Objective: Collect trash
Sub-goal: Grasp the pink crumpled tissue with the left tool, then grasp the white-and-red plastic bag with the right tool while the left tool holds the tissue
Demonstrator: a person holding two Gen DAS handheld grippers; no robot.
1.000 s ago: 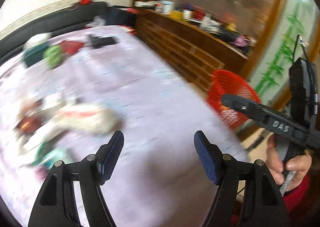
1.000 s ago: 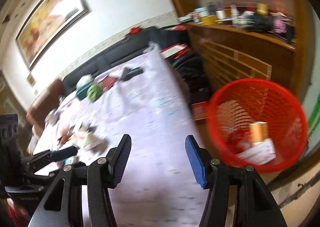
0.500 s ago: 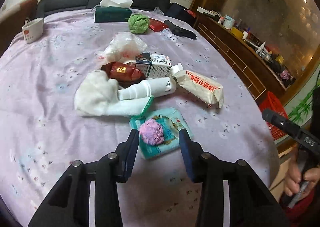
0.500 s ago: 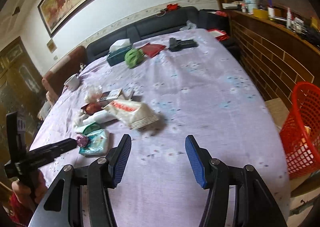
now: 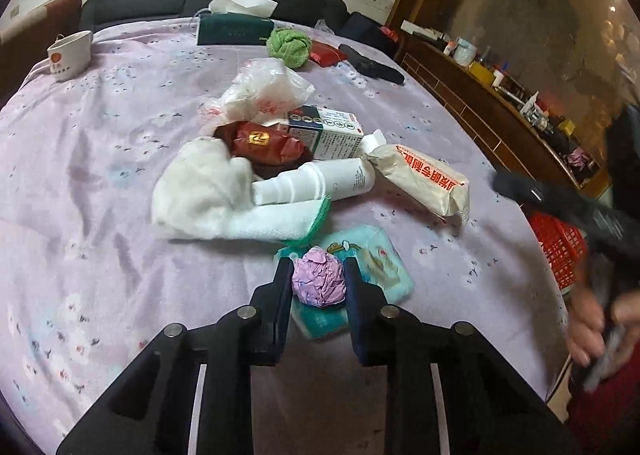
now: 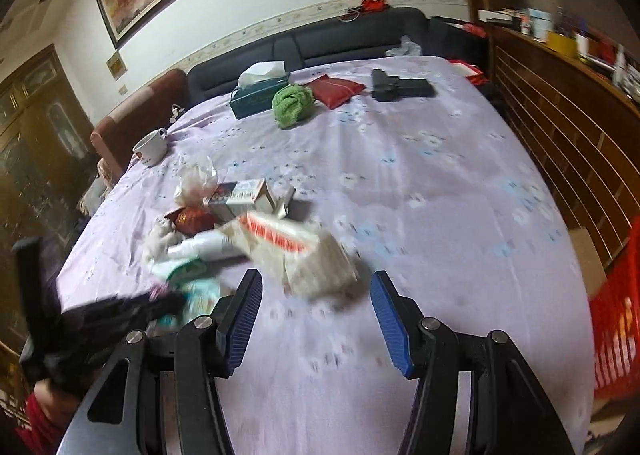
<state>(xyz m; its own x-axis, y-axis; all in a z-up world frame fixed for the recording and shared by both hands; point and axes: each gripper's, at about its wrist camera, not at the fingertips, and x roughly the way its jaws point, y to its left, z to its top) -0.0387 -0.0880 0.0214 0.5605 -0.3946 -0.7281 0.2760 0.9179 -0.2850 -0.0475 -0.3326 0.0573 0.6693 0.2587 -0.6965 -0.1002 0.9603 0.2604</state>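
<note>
My left tongs (image 5: 319,283) pinch a crumpled purple paper ball (image 5: 319,282); right tongs (image 6: 316,315) gape wide, empty, near a red-lettered bag (image 6: 298,255), its writing blurred.

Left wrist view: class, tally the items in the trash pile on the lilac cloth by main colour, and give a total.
White: 5 (plastic bag, carton, cloth, spray bottle, noodle packet)
Red: 1 (foil wrapper)
Teal: 1 (tissue pack)
Lilac: 1 (paper ball)
Total: 8
</note>
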